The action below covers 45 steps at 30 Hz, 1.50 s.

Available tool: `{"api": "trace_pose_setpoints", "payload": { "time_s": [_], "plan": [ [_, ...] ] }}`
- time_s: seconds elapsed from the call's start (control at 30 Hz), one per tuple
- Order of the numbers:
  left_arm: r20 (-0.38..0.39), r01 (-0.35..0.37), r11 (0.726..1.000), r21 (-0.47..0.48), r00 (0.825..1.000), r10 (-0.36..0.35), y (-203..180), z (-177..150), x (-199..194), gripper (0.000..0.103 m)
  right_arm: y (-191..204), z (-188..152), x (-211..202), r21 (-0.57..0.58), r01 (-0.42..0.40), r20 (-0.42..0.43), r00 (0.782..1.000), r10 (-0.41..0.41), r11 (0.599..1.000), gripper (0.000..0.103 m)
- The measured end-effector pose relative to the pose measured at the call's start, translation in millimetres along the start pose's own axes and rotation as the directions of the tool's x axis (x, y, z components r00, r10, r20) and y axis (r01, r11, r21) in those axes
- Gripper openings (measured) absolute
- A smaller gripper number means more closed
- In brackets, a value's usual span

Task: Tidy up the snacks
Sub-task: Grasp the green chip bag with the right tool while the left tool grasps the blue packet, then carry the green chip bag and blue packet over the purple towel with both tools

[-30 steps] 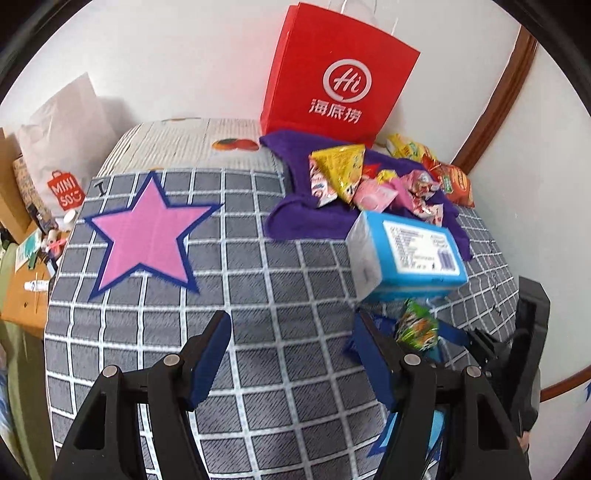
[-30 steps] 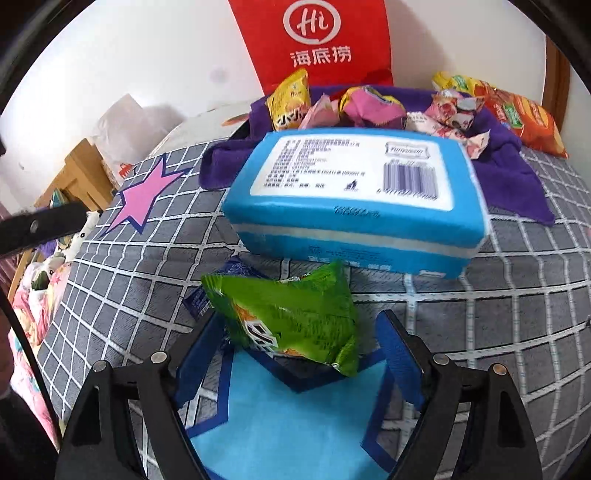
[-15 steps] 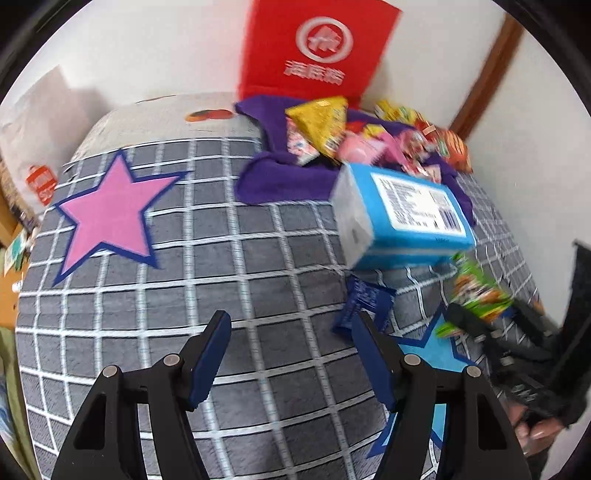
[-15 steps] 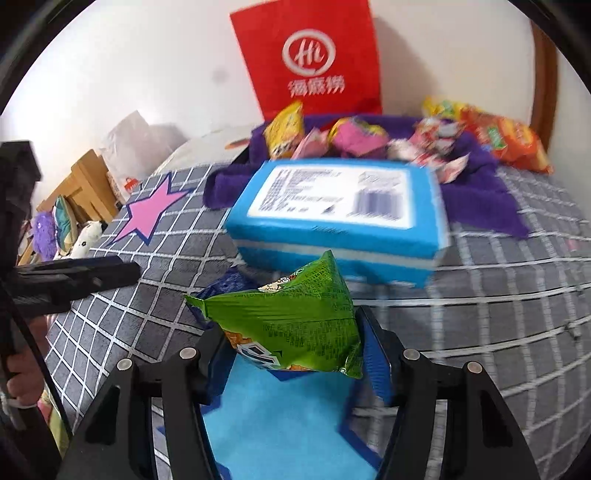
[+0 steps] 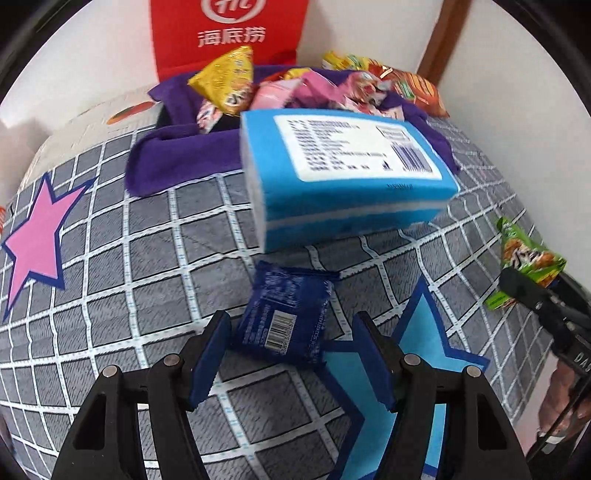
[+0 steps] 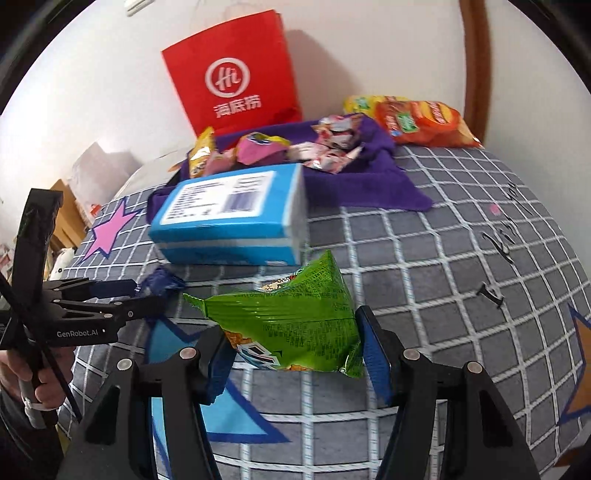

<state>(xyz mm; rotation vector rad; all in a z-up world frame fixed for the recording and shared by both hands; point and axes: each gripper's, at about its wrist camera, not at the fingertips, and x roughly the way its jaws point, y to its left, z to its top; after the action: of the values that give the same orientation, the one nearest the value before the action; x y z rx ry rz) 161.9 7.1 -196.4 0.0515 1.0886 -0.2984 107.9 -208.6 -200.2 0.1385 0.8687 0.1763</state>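
While the right gripper (image 6: pixel 295 354) holds the green snack bag (image 6: pixel 291 325) clear of the bed, its two blue pads are pressed against the bag's left and right ends, so the fingers are clamped on it. Bag's long axis runs side to side between the pads; one crimped corner points left, the peaked top points up and away from the camera, toward the blue box (image 6: pixel 232 214). From the left wrist view the same green bag (image 5: pixel 528 258) shows at far right, above the checked bedspread (image 5: pixel 147 266), with the right gripper (image 5: pixel 543 299) below and behind it. Left gripper (image 5: pixel 291 354) has its fingers spread wide apart, one on each side of the dark blue packet (image 5: pixel 286 317), neither pad touching it as far as can be seen. Packet lies flat on the bedspread, barcode face up, long axis running from near the fingers away toward the blue box (image 5: pixel 343 177); its far crimped edge sits just short of the box. Behind the box, a purple cloth (image 5: pixel 177 162) carries a heap of snacks: yellow bag (image 5: pixel 229 81), pink packets (image 5: pixel 291 88). Red paper bag (image 5: pixel 229 33) stands against the wall.
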Motion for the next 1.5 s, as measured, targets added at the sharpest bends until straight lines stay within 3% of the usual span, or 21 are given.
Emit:
{"api": "trace_pose_setpoints", "payload": {
  "time_s": [0.07,0.2,0.33,0.47,0.8,1.5],
  "plan": [
    [-0.019,-0.014,1.000,0.014,1.000,0.014,-5,0,6,0.065,-7,-2,1,0.020,-0.003,-0.003,1.000,0.003,1.000,0.061],
    [0.008,-0.080,0.996,0.045,0.997,0.080,-13,-1,8,0.053,-14,-4,4,0.040,-0.001,-0.017,1.000,0.001,0.999,0.061],
    [0.023,-0.080,0.997,0.020,0.997,0.079,-8,-3,5,0.048,-15,-3,2,0.028,0.013,-0.024,1.000,-0.012,1.000,0.061],
    [0.027,-0.026,0.999,-0.037,0.999,0.027,6,-6,-5,0.048,-12,-2,-1,0.016,0.025,-0.024,0.999,-0.025,1.000,0.061],
    [0.096,-0.004,0.997,-0.078,0.995,0.012,28,-14,-44,0.048,9,3,-6,-0.009,0.028,-0.026,0.999,-0.028,1.000,0.061],
    [0.212,0.001,0.993,-0.114,0.977,0.023,38,29,-97,0.048,17,56,-49,-0.015,0.051,0.076,0.996,-0.049,0.999,0.061]
  ]
}}
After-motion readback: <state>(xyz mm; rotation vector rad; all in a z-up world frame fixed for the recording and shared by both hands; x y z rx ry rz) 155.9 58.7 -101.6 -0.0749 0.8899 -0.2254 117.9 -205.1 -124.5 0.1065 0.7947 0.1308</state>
